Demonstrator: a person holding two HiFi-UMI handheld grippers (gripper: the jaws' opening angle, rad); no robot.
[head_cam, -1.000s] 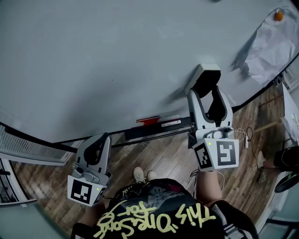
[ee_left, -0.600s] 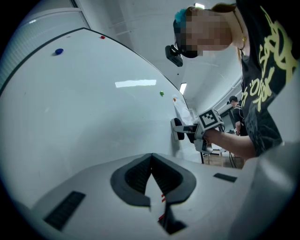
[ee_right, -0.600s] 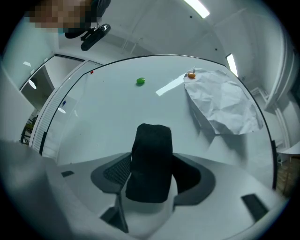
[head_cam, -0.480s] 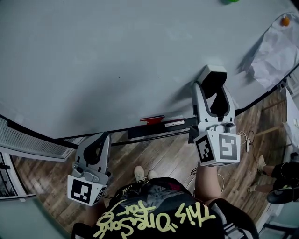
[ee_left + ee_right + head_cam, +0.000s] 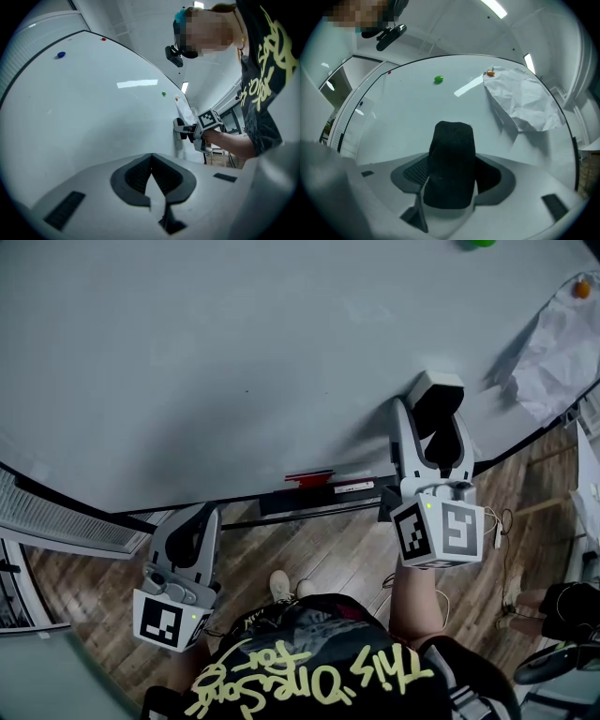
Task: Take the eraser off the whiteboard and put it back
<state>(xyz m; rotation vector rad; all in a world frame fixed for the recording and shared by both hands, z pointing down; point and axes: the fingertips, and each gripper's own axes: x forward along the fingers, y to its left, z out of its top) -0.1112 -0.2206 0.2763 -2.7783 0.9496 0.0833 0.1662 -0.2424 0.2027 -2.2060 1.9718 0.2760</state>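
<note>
Low by the person's side over the wooden floor [image 5: 319, 554], the left gripper [image 5: 194, 524] hangs much where it was a second ago, its fingers pressed together on nothing. Further out, the right gripper [image 5: 431, 427] has edged a little to the right along the whiteboard [image 5: 234, 362], toward the crumpled paper [image 5: 555, 343] stuck to it. Its fingers are clamped on the eraser [image 5: 451, 164], one on each long side. The dark felt block stands up between them and reaches past their tips. In the left gripper view its far end seems to meet the board's surface. It sits above and to the right of the tray [image 5: 319, 500], where a red marker [image 5: 309, 477] lies. Beyond, a green magnet [image 5: 438, 79] sits high on the board.
</note>
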